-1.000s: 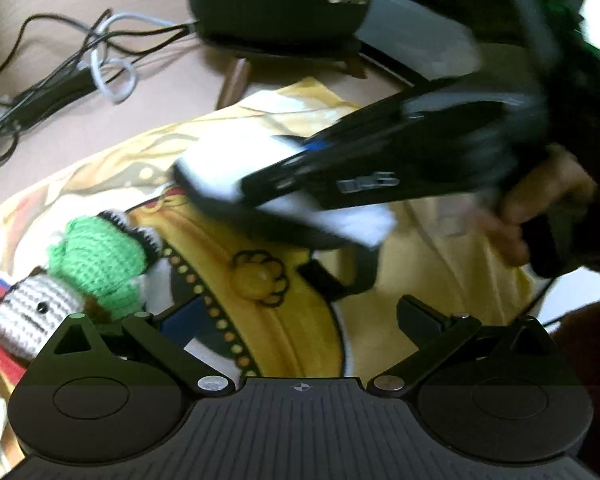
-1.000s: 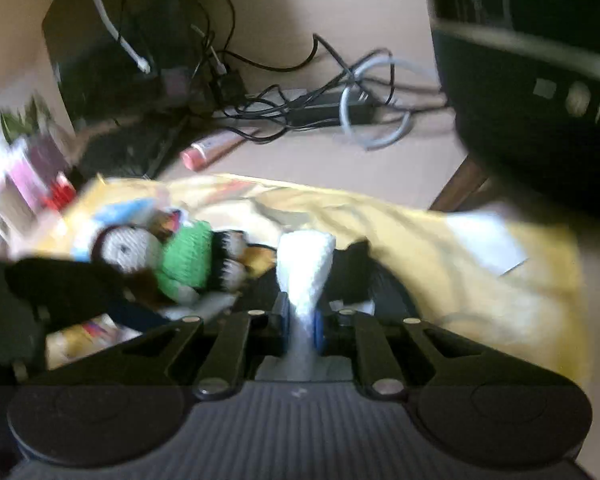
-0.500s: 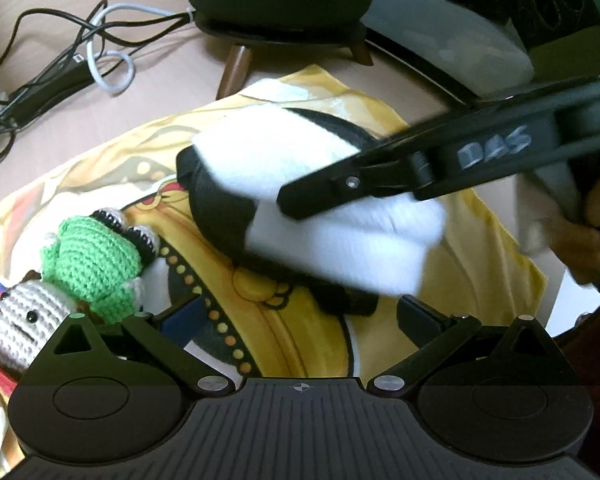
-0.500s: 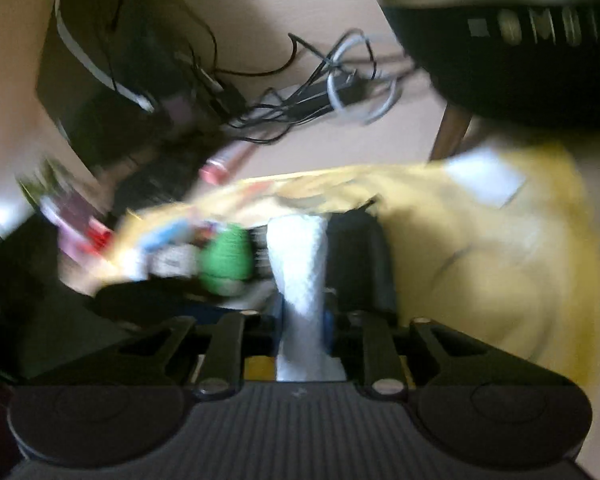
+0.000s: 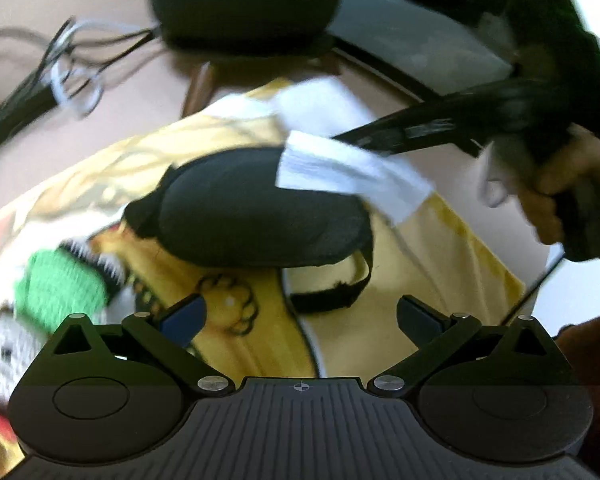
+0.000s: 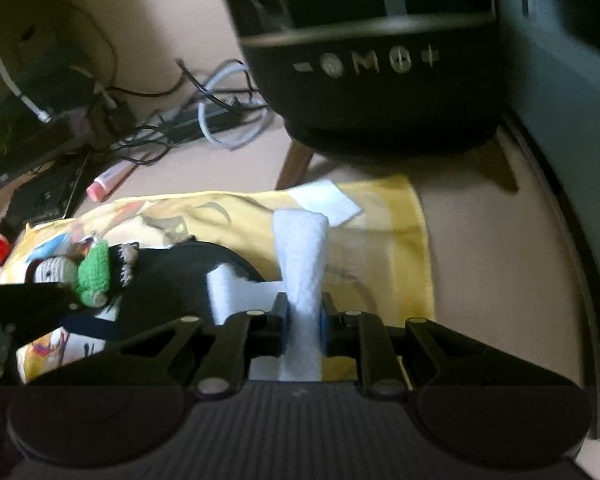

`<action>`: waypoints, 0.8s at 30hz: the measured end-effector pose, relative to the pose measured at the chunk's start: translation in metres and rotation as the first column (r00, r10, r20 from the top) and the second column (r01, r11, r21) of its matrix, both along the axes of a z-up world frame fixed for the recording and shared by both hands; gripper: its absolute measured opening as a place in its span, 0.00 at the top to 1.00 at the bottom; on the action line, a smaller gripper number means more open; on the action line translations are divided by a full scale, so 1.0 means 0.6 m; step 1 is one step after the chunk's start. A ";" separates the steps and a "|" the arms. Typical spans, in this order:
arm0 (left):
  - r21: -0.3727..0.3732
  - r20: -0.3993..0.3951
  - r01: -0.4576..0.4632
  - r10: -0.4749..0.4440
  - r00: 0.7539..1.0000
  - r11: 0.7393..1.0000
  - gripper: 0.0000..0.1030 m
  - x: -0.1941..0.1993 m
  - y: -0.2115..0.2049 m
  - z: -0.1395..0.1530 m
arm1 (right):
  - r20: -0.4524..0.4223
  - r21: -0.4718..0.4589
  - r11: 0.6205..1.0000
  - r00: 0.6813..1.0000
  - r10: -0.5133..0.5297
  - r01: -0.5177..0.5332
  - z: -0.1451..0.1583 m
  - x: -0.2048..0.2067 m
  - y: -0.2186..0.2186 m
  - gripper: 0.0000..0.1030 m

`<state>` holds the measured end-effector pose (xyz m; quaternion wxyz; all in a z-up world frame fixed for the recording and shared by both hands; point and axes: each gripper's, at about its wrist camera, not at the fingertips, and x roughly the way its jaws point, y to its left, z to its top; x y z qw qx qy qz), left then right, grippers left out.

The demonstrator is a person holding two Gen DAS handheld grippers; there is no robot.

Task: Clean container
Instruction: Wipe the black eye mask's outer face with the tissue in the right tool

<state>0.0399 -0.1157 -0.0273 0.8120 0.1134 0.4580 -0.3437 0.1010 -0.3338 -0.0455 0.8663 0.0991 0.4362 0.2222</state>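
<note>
Your right tool (image 6: 303, 326) is pinching a folded white paper towel (image 6: 300, 256); the fingers are pressed against it on both sides and the towel stands up between them. In the left wrist view the same towel (image 5: 352, 168) hangs from the right tool's tip (image 5: 384, 140), touching the upper right edge of the black oval container (image 5: 256, 212). Your hand (image 5: 560, 184) grips that tool at the right of that view; motion blur is heavy there.

Your left tool (image 5: 300, 320) is spread wide, with nothing between its fingers, and sits just in front of the container.

The container lies on a yellow printed cloth (image 5: 440, 248) spread on the worktop (image 6: 500, 248). A black strap (image 5: 340, 292) loops from the container's near side onto the cloth. A crocheted doll (image 6: 80, 272) in a green top lies on the cloth just beside the container's left end.

Beyond the cloth's far edge stands a dark round speaker (image 6: 380, 80) on wooden legs. A tangle of cables (image 6: 188, 120) lies at the far left of the worktop, with a pink marker (image 6: 108, 180) near it.
</note>
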 end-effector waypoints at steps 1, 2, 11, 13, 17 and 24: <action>0.014 0.020 0.018 -0.018 1.000 1.000 0.00 0.002 -0.006 0.001 | -0.026 0.028 1.000 1.000 -0.001 0.001 -0.007 0.007 0.000 0.82; 0.029 0.034 0.026 -0.027 0.999 0.999 0.00 0.005 -0.008 0.001 | -0.042 0.070 0.997 0.999 0.025 -0.022 -0.009 0.005 0.007 0.83; 0.075 0.130 -0.066 0.056 0.990 0.995 0.00 0.048 0.025 0.021 | -0.050 0.284 0.942 0.978 0.202 -0.180 0.021 -0.014 0.050 0.82; 0.061 0.122 -0.100 0.092 0.988 0.993 0.00 0.054 0.039 0.029 | -0.028 0.305 0.938 0.983 0.184 -0.167 0.037 -0.001 0.051 0.83; 0.022 0.045 -0.096 0.095 0.994 0.995 0.00 0.045 0.040 0.025 | 0.037 0.261 0.944 0.979 0.201 -0.203 0.047 0.042 0.091 0.83; 0.004 0.063 0.062 -0.062 0.996 0.998 0.00 0.000 -0.011 0.020 | 0.127 -0.092 0.954 0.947 0.296 -0.286 0.011 0.044 0.166 0.83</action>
